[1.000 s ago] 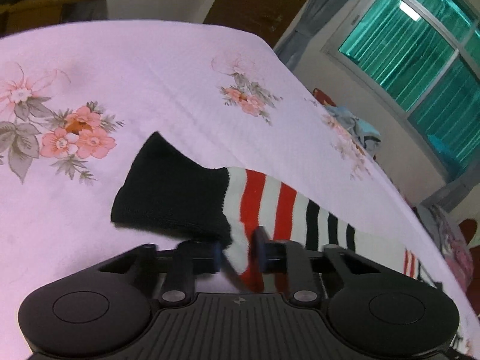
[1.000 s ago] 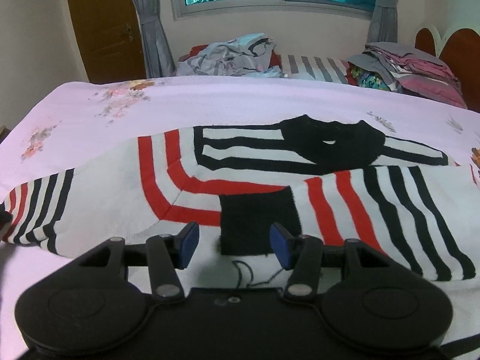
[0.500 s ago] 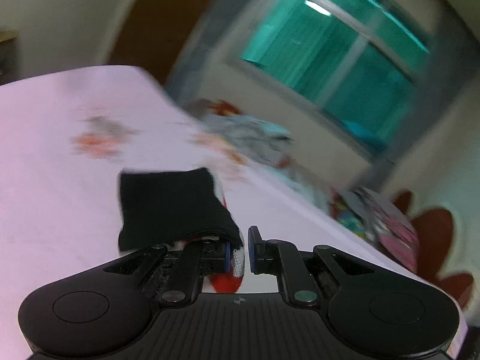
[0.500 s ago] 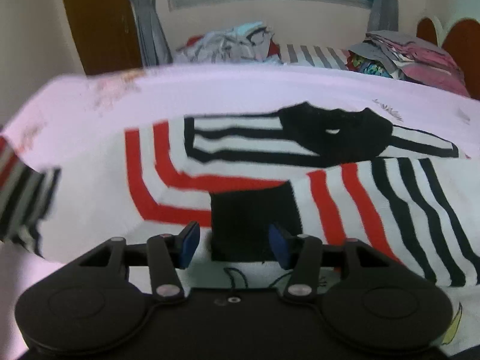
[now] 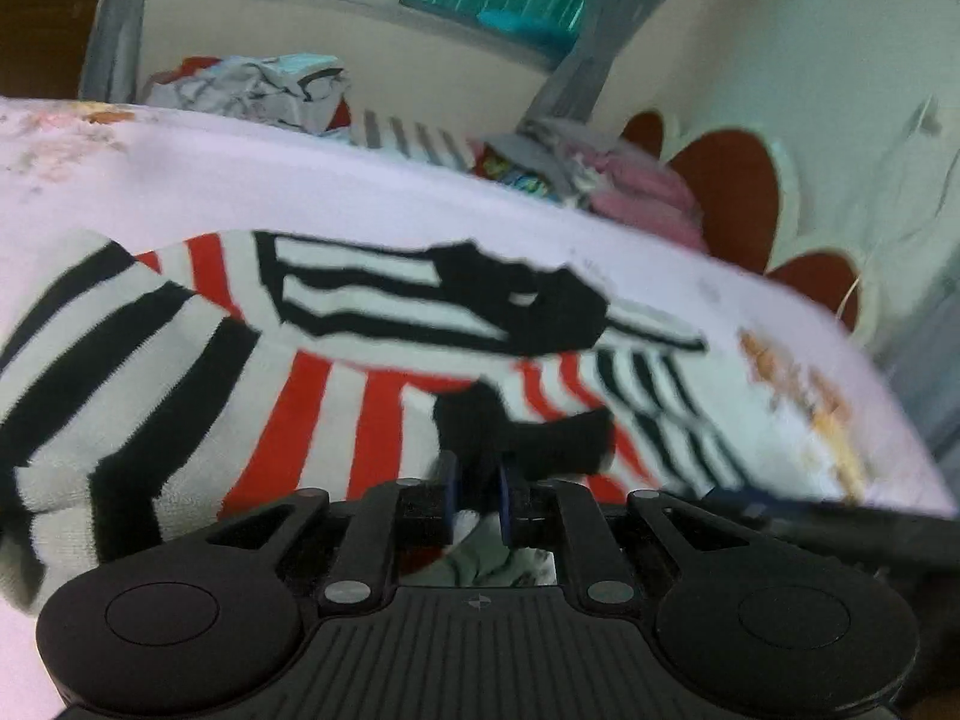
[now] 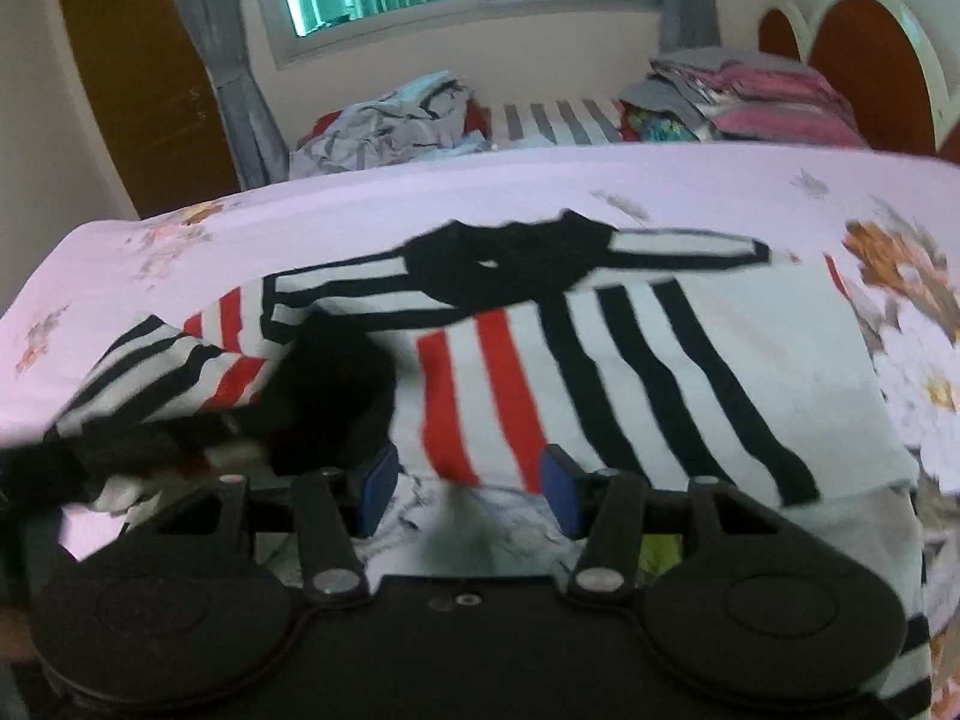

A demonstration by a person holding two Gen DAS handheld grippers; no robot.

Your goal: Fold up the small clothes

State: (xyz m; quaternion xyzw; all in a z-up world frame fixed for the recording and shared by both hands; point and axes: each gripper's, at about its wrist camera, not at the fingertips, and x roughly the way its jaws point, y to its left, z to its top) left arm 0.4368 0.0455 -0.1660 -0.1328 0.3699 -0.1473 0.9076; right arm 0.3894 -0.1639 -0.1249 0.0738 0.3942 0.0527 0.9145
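Note:
A sweater (image 6: 630,360) striped in white, red and black lies flat on the pink floral sheet (image 6: 540,192), black collar (image 6: 510,264) at the far side. My left gripper (image 5: 477,480) is shut on the black cuff (image 5: 540,438) of one sleeve (image 5: 120,372). That sleeve hangs folded across the sweater's body (image 5: 372,414). In the right wrist view the same sleeve (image 6: 162,372) and cuff (image 6: 336,384) lie at the left, blurred. My right gripper (image 6: 468,486) stands open just above the sweater's near hem, nothing pressed between its pads.
Beyond the bed's far edge lie a crumpled grey pile of clothes (image 6: 390,126) and a folded pink and grey stack (image 6: 750,102). A scalloped red headboard (image 6: 870,60) is at the right, a brown door (image 6: 138,90) at the left, a window above.
My left gripper has swung the held sleeve from the bare sheet at the side over onto the sweater's body, rolling as it went. The right gripper shifted slightly sideways along the hem, still open.

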